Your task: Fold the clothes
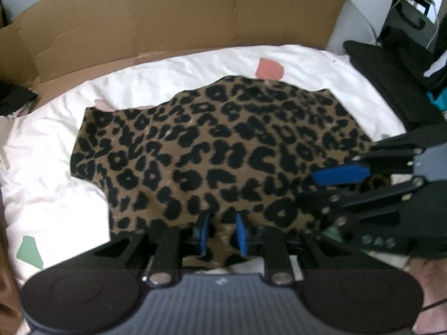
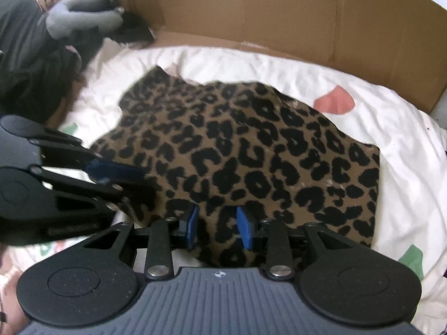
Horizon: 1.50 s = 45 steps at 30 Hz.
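A leopard-print garment (image 1: 212,150) (image 2: 251,153) lies spread on a white sheet (image 1: 50,150). Its near edge is bunched up towards both grippers. My left gripper (image 1: 222,234) sits at that near edge, its blue pads narrowly apart with a fold of the fabric pinched between them. Close beside it, my right gripper (image 2: 217,227) holds the same edge in the same way. Each gripper shows from the side in the other's view: the right gripper (image 1: 315,187) at the right, the left gripper (image 2: 139,184) at the left. Both views are blurred.
A brown cardboard wall (image 1: 167,22) (image 2: 279,14) stands behind the sheet. Pink (image 1: 269,68) and green (image 1: 29,251) patches mark the sheet. A pile of dark clothes (image 2: 33,55) lies at the far left, and black equipment (image 1: 391,83) at the far right.
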### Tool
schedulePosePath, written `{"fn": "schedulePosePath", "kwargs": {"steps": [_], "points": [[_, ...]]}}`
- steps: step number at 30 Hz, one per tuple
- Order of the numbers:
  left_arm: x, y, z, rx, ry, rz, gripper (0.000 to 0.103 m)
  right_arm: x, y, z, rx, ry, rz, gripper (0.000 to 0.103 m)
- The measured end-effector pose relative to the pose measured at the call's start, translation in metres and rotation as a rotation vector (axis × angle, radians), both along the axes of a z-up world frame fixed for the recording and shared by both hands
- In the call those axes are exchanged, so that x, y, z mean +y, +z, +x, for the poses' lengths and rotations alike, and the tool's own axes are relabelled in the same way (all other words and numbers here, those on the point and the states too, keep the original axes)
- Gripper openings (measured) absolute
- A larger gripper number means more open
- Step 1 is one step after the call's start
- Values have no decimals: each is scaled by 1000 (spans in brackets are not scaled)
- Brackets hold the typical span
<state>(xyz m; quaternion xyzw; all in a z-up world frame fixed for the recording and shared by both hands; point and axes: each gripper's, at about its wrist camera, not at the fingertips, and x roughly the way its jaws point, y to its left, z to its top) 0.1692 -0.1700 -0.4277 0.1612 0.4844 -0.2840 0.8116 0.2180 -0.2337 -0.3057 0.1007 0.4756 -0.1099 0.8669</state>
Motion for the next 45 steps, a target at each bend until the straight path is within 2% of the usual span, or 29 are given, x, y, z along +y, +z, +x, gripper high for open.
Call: {"fn": "schedulePosePath", "kwargs": {"steps": [7,11,18,22,27,32,35,40,43,45], "points": [[27,-2,19,-4,64,37,26,-30,-1,-5,42,-36,-24,37],[38,1,26,-17,100,58,26,-50,4,-13,45,-126,-21,37],[46,22,21,-40,136,43,27,-62,25,-31,-16,-213,21,37],[39,31,13,-36,121,13,27,-49,36,-32,-59,-190,40,37],[17,26,-5,-10,54,-21,28,-22,40,-25,-81,-100,53,37],[4,8,-13,4,13,-4,28,-10,29,-15,-48,-62,50,37],[7,-2,-11,5,5,23,28,-11,17,-13,4,-64,33,37],[28,-4,0,4,62,45,31,-27,9,-26,44,-130,61,36],[41,-4,7,15,81,36,28,-42,7,-37,55,-190,70,34],[45,-3,8,-4,95,68,35,-49,6,-43,65,-213,65,34]]}}
